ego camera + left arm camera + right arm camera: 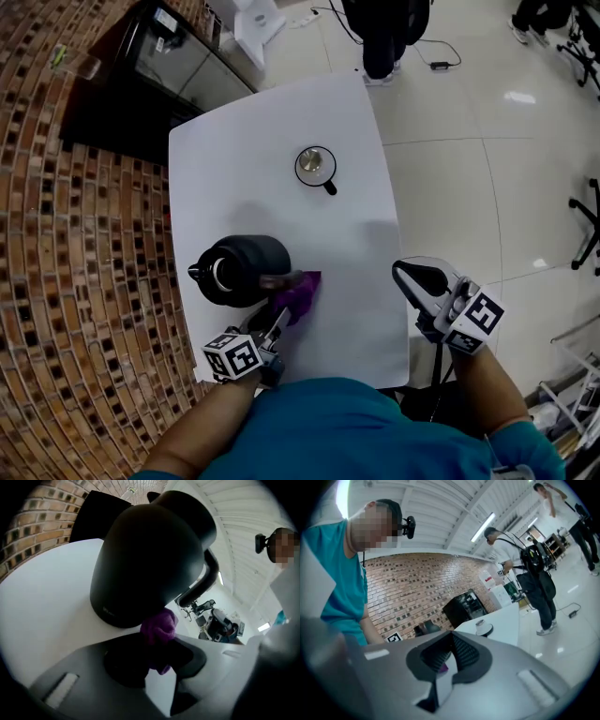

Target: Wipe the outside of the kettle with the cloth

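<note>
Cloth [300, 292] against kettle [239, 267], in grip of left hand-held gripper [279, 323] (right hand-held gripper [405, 274] closed, empty, aside)

Brightly lit, with dark, blurred fisheye edges.

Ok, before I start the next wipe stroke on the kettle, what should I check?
1. Cloth clamped in the left gripper fingers: ok.
2. Cloth against the kettle, low, under its handle: ok.
3. Kettle upright on the table: ok.
4. Right gripper steadying the kettle: not ok; it is shut, empty, past the table's right edge.
5. Round lid-like piece away from the wiping path: ok.
6. Kettle's far side wiped: cannot tell.
</note>
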### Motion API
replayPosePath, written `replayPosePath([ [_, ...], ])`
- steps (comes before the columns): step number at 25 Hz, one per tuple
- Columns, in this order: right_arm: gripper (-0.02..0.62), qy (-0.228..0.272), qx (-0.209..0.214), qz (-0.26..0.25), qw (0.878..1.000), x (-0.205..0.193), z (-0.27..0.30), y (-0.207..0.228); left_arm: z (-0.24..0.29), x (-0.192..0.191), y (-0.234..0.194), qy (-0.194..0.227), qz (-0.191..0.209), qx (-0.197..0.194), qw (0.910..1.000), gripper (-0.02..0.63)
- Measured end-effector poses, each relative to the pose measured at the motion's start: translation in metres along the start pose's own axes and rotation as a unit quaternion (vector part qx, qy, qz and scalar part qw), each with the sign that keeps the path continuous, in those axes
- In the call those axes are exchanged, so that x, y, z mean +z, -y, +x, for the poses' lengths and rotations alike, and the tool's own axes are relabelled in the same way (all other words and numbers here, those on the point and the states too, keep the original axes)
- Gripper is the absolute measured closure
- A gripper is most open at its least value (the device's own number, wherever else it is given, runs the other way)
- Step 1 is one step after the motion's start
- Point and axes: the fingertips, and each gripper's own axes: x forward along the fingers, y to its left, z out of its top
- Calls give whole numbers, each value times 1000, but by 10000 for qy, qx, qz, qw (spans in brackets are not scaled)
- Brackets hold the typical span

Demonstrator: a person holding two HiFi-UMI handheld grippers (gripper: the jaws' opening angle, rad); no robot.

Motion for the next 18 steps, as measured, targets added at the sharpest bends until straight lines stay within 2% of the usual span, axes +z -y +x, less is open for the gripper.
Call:
replayPosePath([
  [3,592,17,-12,10,10000,1,-3,1,-1,-7,7,-260,-75,-57,9996,483],
  [5,592,64,1,13,10000,2,-2,-2,-17,-9,37,-771,131,-398,9961,484],
  [7,592,108,31,9,9999,4,-1,-5,-43,-3,83,-1357,874,-781,9838,483],
  [8,592,127,48,6,9999,6,-1,-5,-56,7,106,-1583,1435,-909,9727,483],
  [9,592,156,61,6,9999,8,-2,-6,-67,22,128,-1733,2049,-990,9582,483],
  [11,592,258,71,9,9996,13,-2,-6,-81,65,167,-1834,3207,-1036,9235,483],
  [14,592,417,65,9,9991,18,-2,-9,-82,137,205,-1964,4495,-715,8685,483],
  [16,592,465,50,-5,9989,19,-5,-11,-71,170,202,-2398,5208,-308,8187,483],
  [17,592,475,29,-8,9989,19,-7,-11,-62,179,193,-2726,5519,-178,7879,483],
  [18,592,481,-5,-2,9988,18,-10,-10,-51,184,182,-3123,5807,-140,7517,483],
])
